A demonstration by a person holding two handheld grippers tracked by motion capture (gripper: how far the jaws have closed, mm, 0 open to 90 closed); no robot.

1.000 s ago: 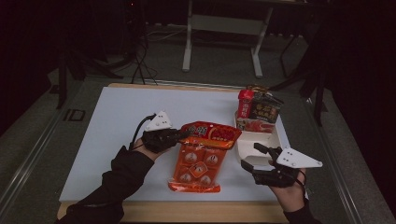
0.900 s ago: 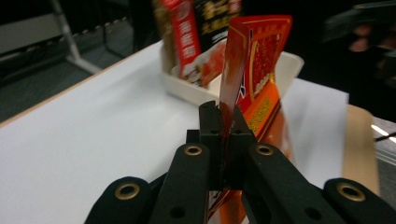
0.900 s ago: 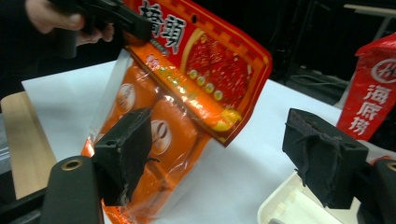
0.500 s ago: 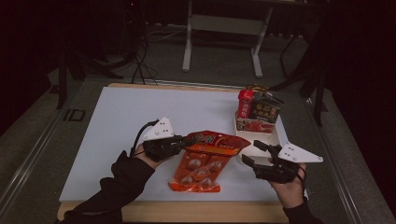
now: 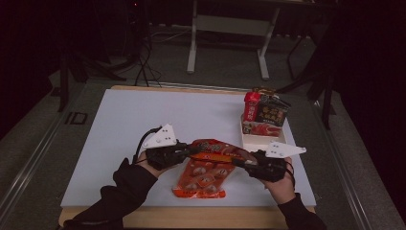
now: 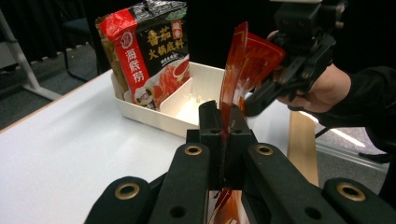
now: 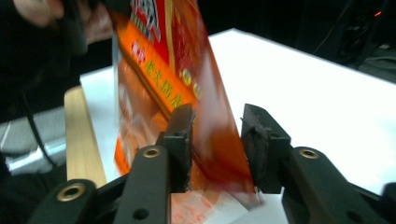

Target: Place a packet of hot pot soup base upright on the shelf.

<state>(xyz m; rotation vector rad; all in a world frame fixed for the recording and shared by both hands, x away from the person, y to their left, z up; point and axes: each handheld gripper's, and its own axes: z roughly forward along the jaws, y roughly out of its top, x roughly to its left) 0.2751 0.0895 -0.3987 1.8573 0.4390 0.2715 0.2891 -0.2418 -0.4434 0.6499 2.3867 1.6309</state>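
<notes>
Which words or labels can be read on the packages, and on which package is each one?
"海底捞": white, on the red strip of the dark packet in the white tray.
"番茄火锅底料": same packet, upper right.
Yellow print on the orange bag: too blurred to read.

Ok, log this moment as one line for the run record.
left tool: shut on orange snack bag | right tool: jaws just closing around bag's other edge, gap still showing | white tray: holds upright packets
</notes>
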